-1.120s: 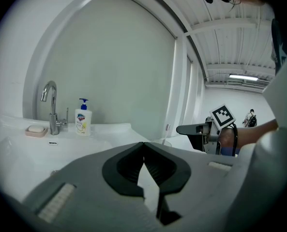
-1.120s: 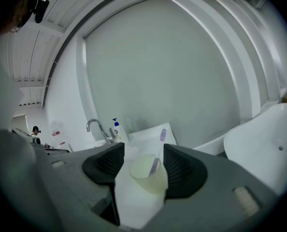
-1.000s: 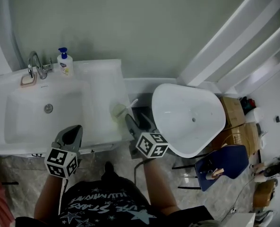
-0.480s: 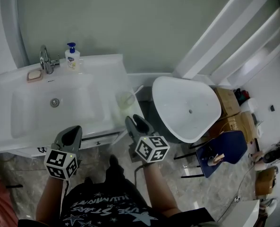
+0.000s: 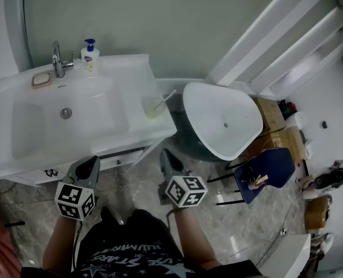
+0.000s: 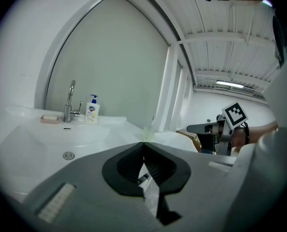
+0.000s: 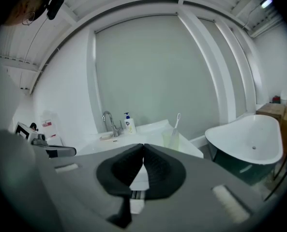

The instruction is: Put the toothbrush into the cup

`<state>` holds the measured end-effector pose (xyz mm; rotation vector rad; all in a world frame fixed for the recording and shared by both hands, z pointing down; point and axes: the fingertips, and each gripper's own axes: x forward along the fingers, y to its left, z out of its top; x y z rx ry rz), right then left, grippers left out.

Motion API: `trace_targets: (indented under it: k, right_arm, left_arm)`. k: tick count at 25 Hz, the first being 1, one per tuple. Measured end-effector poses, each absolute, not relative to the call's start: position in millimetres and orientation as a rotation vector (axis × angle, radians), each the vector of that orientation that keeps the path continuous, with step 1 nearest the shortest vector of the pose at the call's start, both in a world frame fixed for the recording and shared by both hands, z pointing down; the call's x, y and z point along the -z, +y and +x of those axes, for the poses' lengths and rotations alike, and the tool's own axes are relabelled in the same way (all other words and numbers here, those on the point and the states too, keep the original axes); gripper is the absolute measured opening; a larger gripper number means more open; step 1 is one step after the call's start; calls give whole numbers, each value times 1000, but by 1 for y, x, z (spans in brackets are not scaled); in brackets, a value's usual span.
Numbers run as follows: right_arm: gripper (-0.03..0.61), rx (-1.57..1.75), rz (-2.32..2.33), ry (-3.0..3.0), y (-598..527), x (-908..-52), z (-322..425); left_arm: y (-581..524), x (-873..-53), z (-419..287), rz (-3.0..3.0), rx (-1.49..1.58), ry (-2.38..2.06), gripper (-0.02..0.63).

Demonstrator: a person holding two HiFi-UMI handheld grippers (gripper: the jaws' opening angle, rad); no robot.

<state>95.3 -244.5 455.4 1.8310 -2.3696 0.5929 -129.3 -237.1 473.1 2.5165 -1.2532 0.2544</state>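
Note:
A pale green cup (image 5: 153, 107) stands on the right end of the white sink counter (image 5: 133, 74). A white toothbrush (image 5: 169, 95) leans out of it, head up. In the right gripper view the cup (image 7: 171, 139) and the toothbrush (image 7: 176, 122) show beyond the jaws. Both grippers hang over the floor in front of the counter, apart from the cup. My right gripper (image 5: 166, 155) (image 7: 143, 146) is shut and empty. The left gripper (image 5: 90, 162) (image 6: 143, 143) is shut with nothing in it, and its tips hide most of the cup (image 6: 146, 133).
A faucet (image 5: 57, 59), a soap dish (image 5: 41, 80) and a soap bottle (image 5: 90, 57) line the back of the basin. A white bathtub (image 5: 223, 123) stands just right of the counter. A blue chair (image 5: 266, 178) and cardboard boxes (image 5: 268, 110) lie further right on the marble floor.
Both grippers have drawn back from the counter toward the person. The right gripper, which was beside the cup, is now clear of it; the toothbrush stays in the cup.

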Motion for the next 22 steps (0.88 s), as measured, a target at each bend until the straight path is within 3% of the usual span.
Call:
trace_targets:
  k: [22]
  right_arm:
    - [5, -575, 1571, -2567, -163, -444, 92]
  left_arm:
    - [-139, -461, -89, 2500, -294, -1356, 9]
